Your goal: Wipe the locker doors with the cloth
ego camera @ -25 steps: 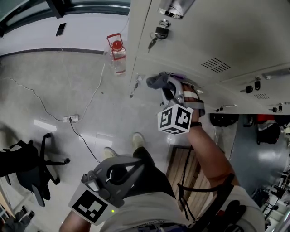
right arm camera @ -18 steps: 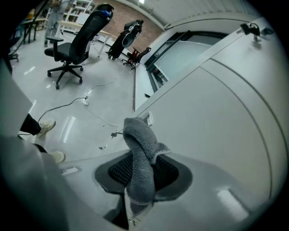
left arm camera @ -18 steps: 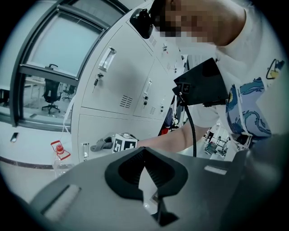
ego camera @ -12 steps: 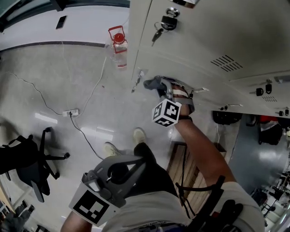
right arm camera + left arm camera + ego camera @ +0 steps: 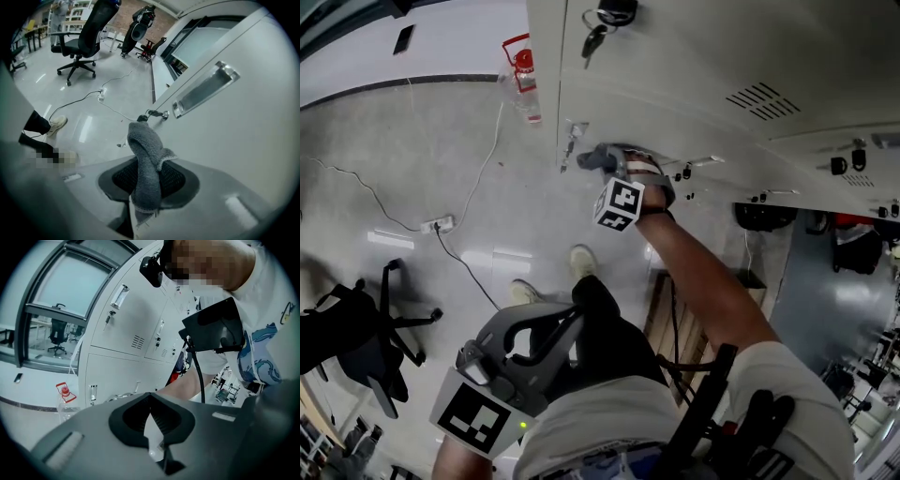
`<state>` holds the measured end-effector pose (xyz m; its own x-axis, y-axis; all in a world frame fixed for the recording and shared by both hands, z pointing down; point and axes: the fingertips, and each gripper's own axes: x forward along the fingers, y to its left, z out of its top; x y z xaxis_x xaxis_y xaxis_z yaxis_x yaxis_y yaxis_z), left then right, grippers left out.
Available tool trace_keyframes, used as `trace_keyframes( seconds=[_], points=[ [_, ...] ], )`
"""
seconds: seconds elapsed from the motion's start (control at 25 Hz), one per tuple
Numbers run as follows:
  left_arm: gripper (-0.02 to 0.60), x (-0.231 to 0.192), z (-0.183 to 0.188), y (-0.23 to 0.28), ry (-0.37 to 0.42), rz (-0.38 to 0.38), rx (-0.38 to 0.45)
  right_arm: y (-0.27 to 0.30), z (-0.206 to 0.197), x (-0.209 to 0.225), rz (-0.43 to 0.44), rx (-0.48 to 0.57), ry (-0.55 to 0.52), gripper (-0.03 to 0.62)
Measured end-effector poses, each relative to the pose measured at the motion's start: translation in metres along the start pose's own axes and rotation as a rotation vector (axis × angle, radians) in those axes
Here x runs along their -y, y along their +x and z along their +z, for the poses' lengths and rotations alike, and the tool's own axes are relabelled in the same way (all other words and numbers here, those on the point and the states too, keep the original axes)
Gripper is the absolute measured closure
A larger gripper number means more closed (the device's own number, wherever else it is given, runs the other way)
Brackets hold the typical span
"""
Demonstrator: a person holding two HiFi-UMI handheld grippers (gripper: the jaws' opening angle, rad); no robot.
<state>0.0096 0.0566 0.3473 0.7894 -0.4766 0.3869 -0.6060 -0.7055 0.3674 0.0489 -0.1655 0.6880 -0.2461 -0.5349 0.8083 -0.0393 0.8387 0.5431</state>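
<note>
My right gripper (image 5: 615,161) is shut on a grey cloth (image 5: 597,155), which it presses against a pale lower locker door (image 5: 675,75). In the right gripper view the cloth (image 5: 143,145) sticks up from between the jaws of the right gripper (image 5: 146,176), close to the door (image 5: 243,140) and its metal label holder (image 5: 204,89). A key (image 5: 570,150) hangs in a lock just left of the cloth. My left gripper (image 5: 565,328) hangs low by the person's body, shut and holding nothing; from the left gripper (image 5: 150,401) the lockers stand further off.
A padlock with keys (image 5: 605,19) hangs on the upper door. A water bottle with a red cap (image 5: 520,80) stands at the locker's left corner. A power strip with cables (image 5: 437,224) and an office chair (image 5: 356,337) are on the floor. Open compartments (image 5: 853,253) lie to the right.
The right gripper has slid the cloth leftward along the lower door, nearer the hanging key, with the arm stretched further out. The left gripper has stayed low by the body.
</note>
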Motion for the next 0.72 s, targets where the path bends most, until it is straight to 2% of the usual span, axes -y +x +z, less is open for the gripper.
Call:
trace_keyframes(
  seconds=[0.44, 0.6, 0.72],
  points=[
    [0.578, -0.002, -0.005, 0.002, -0.016, 0.014, -0.011, 0.034, -0.019, -0.02, 0.065, -0.079, -0.016, 0.482],
    [0.578, 0.005, -0.005, 0.0, -0.013, -0.002, -0.015, 0.014, -0.014, -0.024, 0.082, -0.062, 0.002, 0.482],
    [0.578, 0.009, 0.0, -0.001, 0.0, -0.017, -0.006, -0.024, 0.001, -0.014, 0.057, -0.008, 0.026, 0.482]
  ],
)
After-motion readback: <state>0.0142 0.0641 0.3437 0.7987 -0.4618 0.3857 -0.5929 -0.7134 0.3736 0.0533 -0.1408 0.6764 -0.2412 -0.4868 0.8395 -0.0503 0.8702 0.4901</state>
